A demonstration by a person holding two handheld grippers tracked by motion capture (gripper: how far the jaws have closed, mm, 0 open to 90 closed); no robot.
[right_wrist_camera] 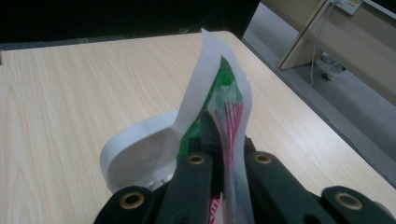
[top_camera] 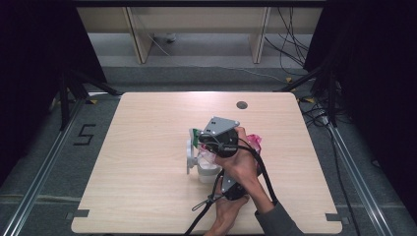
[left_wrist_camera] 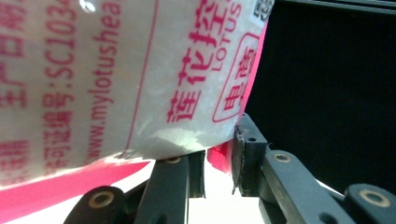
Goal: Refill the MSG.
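Note:
A plastic bag (top_camera: 253, 142) with pink print is held up over the middle of the wooden table (top_camera: 147, 118), between both grippers. In the right gripper view, my right gripper (right_wrist_camera: 224, 140) is shut on the bag's thin green, white and red edge (right_wrist_camera: 219, 88). In the high view, that right gripper (top_camera: 199, 140) points left. My left gripper (left_wrist_camera: 219, 163) pinches the bag's pink bottom corner, and the white printed side of the bag (left_wrist_camera: 116, 79) hangs close above its jaws. The left gripper (top_camera: 223, 179) is partly hidden under the right hand. A white container (top_camera: 206, 169) with its lid (top_camera: 189, 157) flipped open sits under the bag.
A round cable hole (top_camera: 241, 104) sits near the table's far edge. Black curtains stand at both sides. Wooden furniture legs (top_camera: 140, 39) and loose cables (top_camera: 290, 44) lie beyond the table. The gripper cable (top_camera: 268, 182) loops over the forearm.

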